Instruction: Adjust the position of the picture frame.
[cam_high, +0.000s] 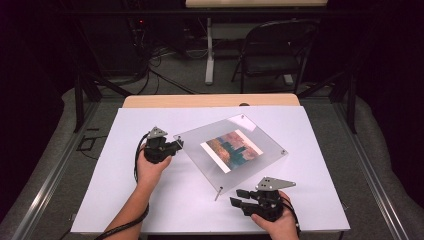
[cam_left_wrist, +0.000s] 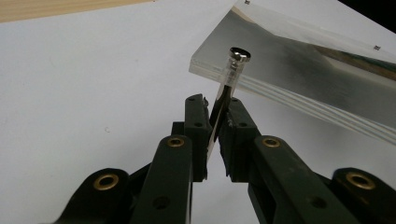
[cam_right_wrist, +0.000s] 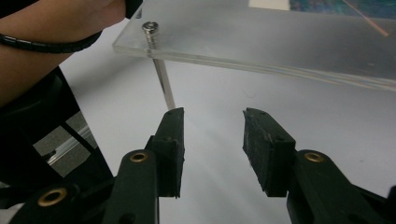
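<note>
White tabletop in a dim room: two hand-held grippers work at a clear acrylic photo frame.

Clamped together on a thin metal standoff pin (cam_left_wrist: 219, 112), the left gripper (cam_left_wrist: 212, 135) holds it just below the frame's near-left corner; the pin's screw head (cam_left_wrist: 240, 54) sits at the top of the acrylic frame (cam_high: 235, 150). The right gripper (cam_right_wrist: 212, 140) hangs with jaws apart just short of another corner pin (cam_right_wrist: 163, 84), not touching it. The step looks like unscrewing or steadying a standoff: best to keep the squeeze square on the shaft, turn without levering the plate, and let the right gripper brace its own corner. The frame, a colour print (cam_high: 232, 149) inside, stands on its pins mid-table on the white sheet (cam_high: 150, 210), with a folding chair (cam_high: 272, 50) and cables behind.
</note>
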